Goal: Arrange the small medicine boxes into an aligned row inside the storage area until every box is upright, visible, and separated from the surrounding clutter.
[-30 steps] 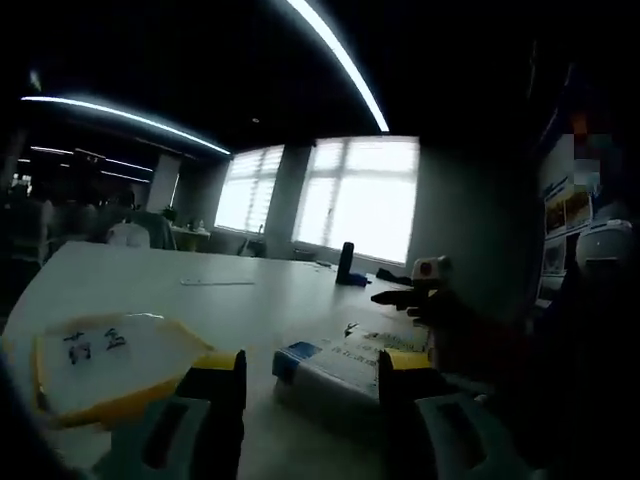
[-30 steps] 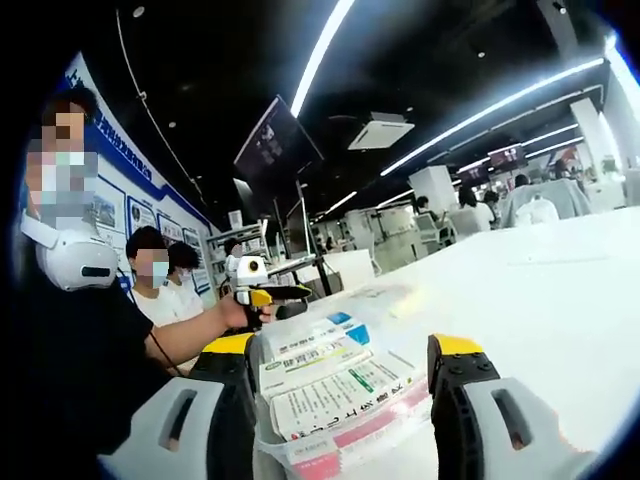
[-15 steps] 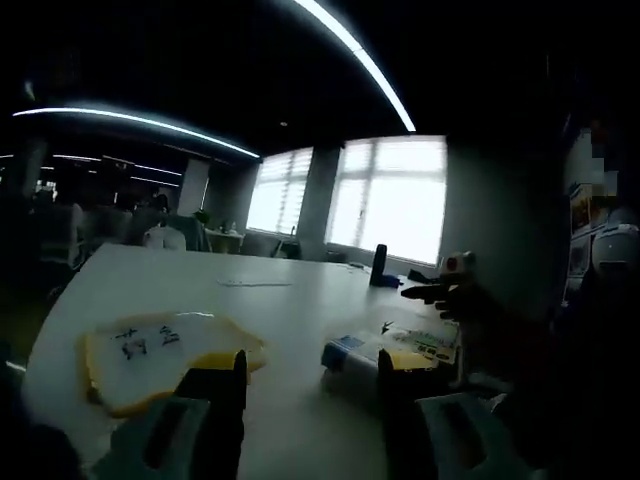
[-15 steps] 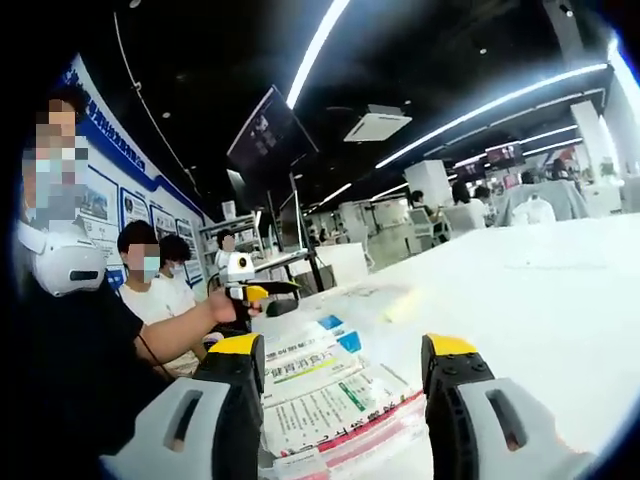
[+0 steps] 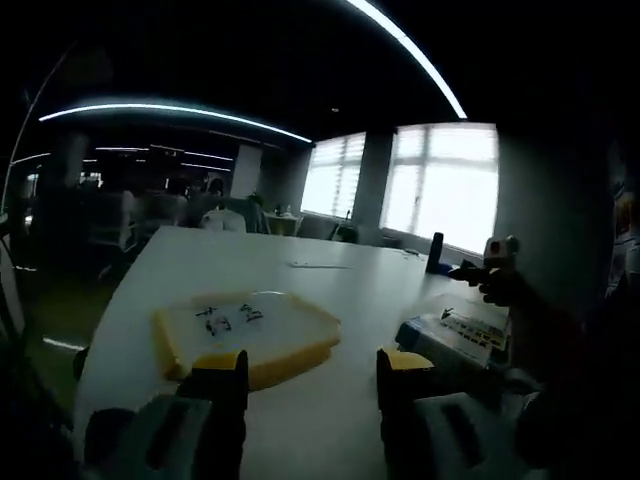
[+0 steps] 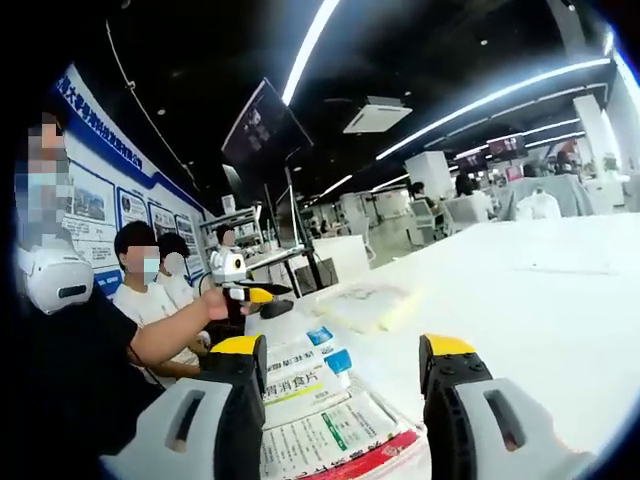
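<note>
**Both claws spread, boxes lying flat at the table edge**

My right gripper [image 6: 340,375] is spread wide, holding nothing; the medicine boxes [image 6: 312,400] lie flat between its jaws at the tabletop's near edge. My left gripper [image 5: 310,372] also gapes empty. Beyond it a yellow-rimmed tray [image 5: 245,330] rests mid-table [image 5: 330,290].

- Tabletop [image 5: 330,290]: white and broad, as I see it in both gripper views.
- Yellow-rimmed tray [image 5: 245,330]: flat on the tabletop, well in from its edges; dark characters on its white face.
- Medicine boxes [image 6: 310,390]: lying flat in a cluster near the tabletop's near edge.
- Dark bottle [image 5: 435,253]: upright by the far edge.
</note>
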The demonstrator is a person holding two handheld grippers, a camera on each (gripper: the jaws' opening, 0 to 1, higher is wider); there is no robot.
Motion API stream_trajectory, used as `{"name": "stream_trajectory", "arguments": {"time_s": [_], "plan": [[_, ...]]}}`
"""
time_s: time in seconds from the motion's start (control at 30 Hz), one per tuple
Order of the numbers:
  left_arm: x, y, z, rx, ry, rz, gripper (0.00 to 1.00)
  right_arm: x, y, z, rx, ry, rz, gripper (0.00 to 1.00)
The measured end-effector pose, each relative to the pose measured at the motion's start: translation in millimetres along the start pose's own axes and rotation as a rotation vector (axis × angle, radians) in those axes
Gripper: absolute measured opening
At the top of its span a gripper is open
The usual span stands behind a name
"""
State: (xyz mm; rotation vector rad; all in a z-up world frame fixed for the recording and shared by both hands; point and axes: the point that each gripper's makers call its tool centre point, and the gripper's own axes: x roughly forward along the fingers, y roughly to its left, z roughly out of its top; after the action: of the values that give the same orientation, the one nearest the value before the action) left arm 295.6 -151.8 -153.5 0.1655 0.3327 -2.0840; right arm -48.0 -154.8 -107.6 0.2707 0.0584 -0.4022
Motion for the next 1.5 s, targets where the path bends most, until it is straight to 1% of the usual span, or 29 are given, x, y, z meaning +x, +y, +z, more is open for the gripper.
{"name": "stream_trajectory", "arguments": {"time_s": [0.03, 0.13, 0.17, 0.37, 0.43, 0.5, 0.53, 0.57, 0.6, 0.67, 0.77, 0.8, 0.93, 1.0, 1.07, 1.23, 1.37, 1.5], "plan": [[0, 2.6, -2.8, -0.020, 0.014, 0.012, 0.51, 3, 0, 0.4, 0.002, 0.008, -0.001, 0.60], [0, 9.7, -4.8, -0.084, 0.014, 0.023, 0.51, 7, 2, 4.2, -0.001, 0.008, 0.006, 0.59], [0, 13.2, -8.3, -0.118, 0.029, 0.041, 0.51, 9, 3, 6.1, 0.000, 0.003, 0.009, 0.59], [7, 26.2, -12.5, -0.184, 0.051, 0.098, 0.50, 13, 10, 9.2, -0.001, -0.003, 0.021, 0.59], [12, 27.6, -12.5, -0.224, 0.053, 0.108, 0.50, 13, 12, 9.4, -0.003, -0.003, 0.024, 0.59], [15, 28.6, -11.7, -0.218, 0.055, 0.123, 0.49, 12, 14, 9.7, -0.004, -0.004, 0.026, 0.59], [16, 31.2, -13.3, -0.236, 0.064, 0.142, 0.49, 12, 15, 10.0, -0.005, -0.005, 0.026, 0.59], [18, 33.7, -16.1, -0.276, 0.075, 0.157, 0.48, 11, 16, 10.5, -0.008, -0.004, 0.026, 0.59], [20, 34.9, -15.8, -0.286, 0.070, 0.160, 0.47, 10, 16, 10.8, -0.009, -0.005, 0.026, 0.59], [22, 43.7, -16.5, -0.314, 0.062, 0.195, 0.46, 9, 18, 13.1, -0.008, -0.013, 0.025, 0.59], [25, 49.6, -19.5, -0.298, 0.077, 0.239, 0.45, 7, 21, 15.8, -0.007, -0.024, 0.032, 0.59], [27, 52.1, -26.7, -0.295, 0.115, 0.263, 0.45, 7, 22, 16.1, -0.009, -0.024, 0.034, 0.59], [33, 53.6, -31.1, -0.314, 0.128, 0.273, 0.44, 6, 28, 17.2, -0.022, -0.027, 0.047, 0.60], [34, 55.7, -33.0, -0.277, 0.146, 0.301, 0.44, 5, 30, 17.7, -0.022, -0.029, 0.052, 0.60], [38, 53.8, -35.5, -0.283, 0.153, 0.302, 0.44, 5, 31, 18.6, -0.024, -0.032, 0.054, 0.60], [42, 58.1, -33.6, -0.265, 0.149, 0.340, 0.44, 4, 33, 18.1, -0.015, -0.039, 0.060, 0.60], [43, 61.9, -31.9, -0.279, 0.144, 0.359, 0.43, 3, 32, 13.9, -0.011, -0.036, 0.060, 0.60], [42, 64.7, -30.7, -0.320, 0.127, 0.363, 0.39, 2, 31, 12.1, -0.005, -0.042, 0.060, 0.60]]}}
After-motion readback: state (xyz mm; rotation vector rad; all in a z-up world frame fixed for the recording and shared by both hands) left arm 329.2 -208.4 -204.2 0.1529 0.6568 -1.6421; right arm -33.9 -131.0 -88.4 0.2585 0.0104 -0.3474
